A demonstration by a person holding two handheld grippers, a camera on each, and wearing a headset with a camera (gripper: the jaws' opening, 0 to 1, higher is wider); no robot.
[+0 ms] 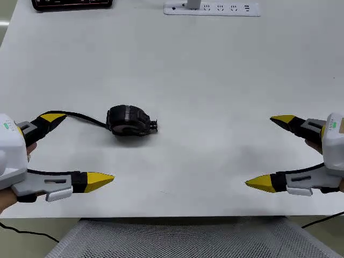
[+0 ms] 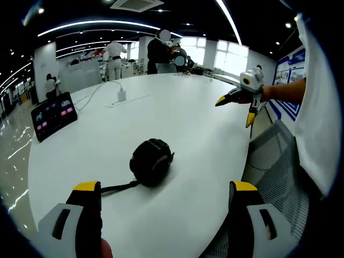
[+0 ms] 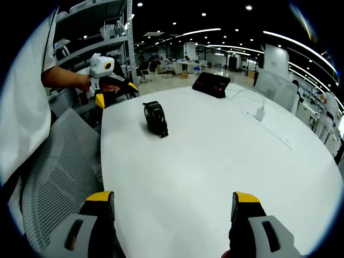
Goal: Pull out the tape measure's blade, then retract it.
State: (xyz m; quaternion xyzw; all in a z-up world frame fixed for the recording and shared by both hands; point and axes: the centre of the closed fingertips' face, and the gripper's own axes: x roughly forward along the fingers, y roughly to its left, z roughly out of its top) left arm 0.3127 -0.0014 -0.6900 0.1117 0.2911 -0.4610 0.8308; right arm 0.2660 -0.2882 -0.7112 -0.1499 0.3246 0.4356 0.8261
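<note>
Left tool (image 1: 84, 146): jaws spread wide, holding nothing, low over the worktop (image 1: 215, 70) near its front edge. The black wrist strap (image 1: 86, 117) trails from the tape case to the tip of this tool's far jaw. Contact there cannot be confirmed, but the strap is not clamped. The tape measure (image 1: 128, 120) sits on the worktop just ahead of the left tool's open jaws, nearer the far jaw, and well apart from the right tool. Its blade hook (image 1: 153, 127) sits at the case mouth and points toward the right tool. The blade appears fully housed, so the pull-out is judged not begun. This layout suits a split of work, with the left tool steadying the case and the right tool drawing the hook away. Right tool (image 1: 259, 151): jaws equally wide, empty, aimed across the bare worktop at the hook end.
</note>
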